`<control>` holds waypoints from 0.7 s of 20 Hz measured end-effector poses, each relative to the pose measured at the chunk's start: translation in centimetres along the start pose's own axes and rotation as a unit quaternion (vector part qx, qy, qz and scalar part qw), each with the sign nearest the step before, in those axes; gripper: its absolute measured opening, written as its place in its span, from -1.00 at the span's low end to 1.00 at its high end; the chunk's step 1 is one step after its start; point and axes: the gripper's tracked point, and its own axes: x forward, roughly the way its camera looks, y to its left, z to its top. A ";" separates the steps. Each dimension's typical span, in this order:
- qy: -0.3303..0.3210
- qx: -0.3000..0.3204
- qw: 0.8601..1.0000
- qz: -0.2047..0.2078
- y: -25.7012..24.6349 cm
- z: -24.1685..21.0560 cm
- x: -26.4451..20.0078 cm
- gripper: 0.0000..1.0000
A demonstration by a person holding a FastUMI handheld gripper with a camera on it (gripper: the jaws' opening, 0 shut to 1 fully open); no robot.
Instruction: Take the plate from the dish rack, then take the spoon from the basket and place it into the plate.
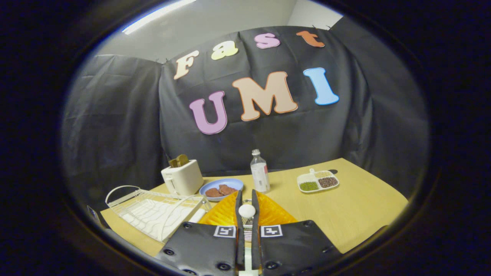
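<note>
My gripper point(247, 207) has its fingers drawn close together, with a white spoon point(247, 211) pinched between them; its rounded end shows in the narrow gap and both fingers press against it. Just beyond and under the fingers lies the orange plate point(274, 212), flat on the wooden table point(356, 211), spreading out on both sides of the fingers. The spoon seems to sit above the plate, though I cannot tell from here whether it touches. To the left of the plate stands the white wire dish rack point(153, 211), near me. Farther off, behind the rack, is a cream toaster point(182, 177) with toast poking out of its slot. Right of the toaster lies a blue dish point(207, 188) with brown patties point(221, 190), and beside that an upright clear bottle point(259, 171). Well to the right, far across the table, is a white divided tray point(317, 180) holding green, pale and dark grains.
</note>
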 end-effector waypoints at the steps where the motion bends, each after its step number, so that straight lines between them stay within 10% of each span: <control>1: -0.003 -0.001 1.000 0.006 -0.1 0.1 -1.2 -0.82; 14: 0.070 -0.064 0.993 0.067 -0.4 -9.1 -10.9 -0.81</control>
